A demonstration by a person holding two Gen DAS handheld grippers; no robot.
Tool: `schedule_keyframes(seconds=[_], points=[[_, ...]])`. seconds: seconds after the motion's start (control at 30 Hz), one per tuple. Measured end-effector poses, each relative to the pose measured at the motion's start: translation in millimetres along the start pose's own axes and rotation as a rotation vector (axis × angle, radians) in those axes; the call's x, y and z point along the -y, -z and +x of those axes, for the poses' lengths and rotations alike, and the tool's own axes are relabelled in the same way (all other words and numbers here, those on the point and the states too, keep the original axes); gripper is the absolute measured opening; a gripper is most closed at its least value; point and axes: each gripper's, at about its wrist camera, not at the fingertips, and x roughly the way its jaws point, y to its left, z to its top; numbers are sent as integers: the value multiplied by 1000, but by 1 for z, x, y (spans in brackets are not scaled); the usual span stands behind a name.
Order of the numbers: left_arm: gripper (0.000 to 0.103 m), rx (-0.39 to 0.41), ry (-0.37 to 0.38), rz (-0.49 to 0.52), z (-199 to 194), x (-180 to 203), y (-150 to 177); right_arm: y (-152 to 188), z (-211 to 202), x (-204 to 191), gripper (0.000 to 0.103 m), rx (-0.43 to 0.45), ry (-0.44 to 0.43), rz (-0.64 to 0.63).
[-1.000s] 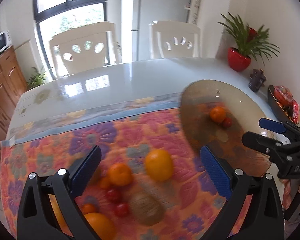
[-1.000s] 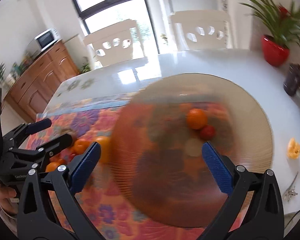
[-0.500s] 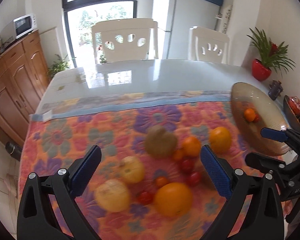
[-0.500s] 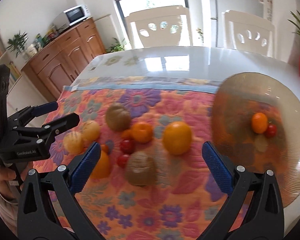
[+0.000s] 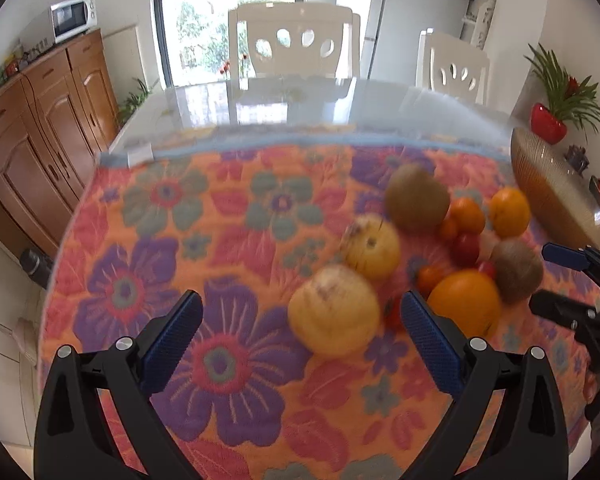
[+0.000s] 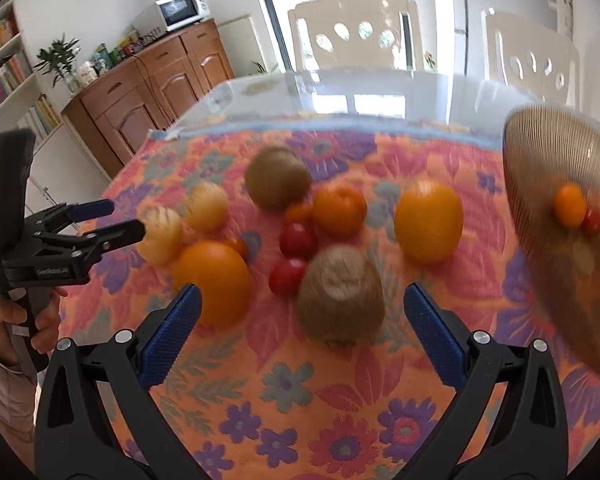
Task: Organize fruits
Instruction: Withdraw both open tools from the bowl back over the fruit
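The left gripper fills the bottom of the left wrist view with its blue-padded fingers spread wide apart and nothing between them. It hangs over the floral tablecloth, and a pale yellow fruit lies just ahead of the gap, right of centre. A second pale yellow fruit sits just above it in the frame. To the right, a large orange lies beside the right-hand finger, with a brown kiwi next to it and another kiwi higher up. Small red tomatoes and a tangerine cluster between them; all are blurred.

In the right wrist view, the right gripper also stands wide apart and empty at the bottom of the frame. A kiwi lies just ahead of the gap, slightly right of centre, and a large orange lies close to the left-hand finger. 2 red tomatoes sit between them, a little further up. Another orange lies right of centre. At the right edge, the ribbed glass bowl holds a small orange fruit touching a small red one. At the left edge, a hand holds the other gripper's handle, its tips near the pale fruits.
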Motion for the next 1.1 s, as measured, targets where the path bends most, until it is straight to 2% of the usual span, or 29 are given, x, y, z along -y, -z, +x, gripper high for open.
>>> schedule_keyframes(seconds=[0.23, 0.63, 0.9, 1.1], points=[[98, -50, 9, 14, 26, -3, 22, 17, 23, 6, 100, -28, 33, -6], [98, -34, -59, 70, 40, 9, 21, 20, 34, 4, 100, -27, 90, -64], [98, -26, -72, 70, 42, 10, 23, 21, 40, -4, 100, -46, 153, -117], [98, -20, -67, 66, 41, 8, 25, 22, 41, -4, 100, -46, 152, -116]])
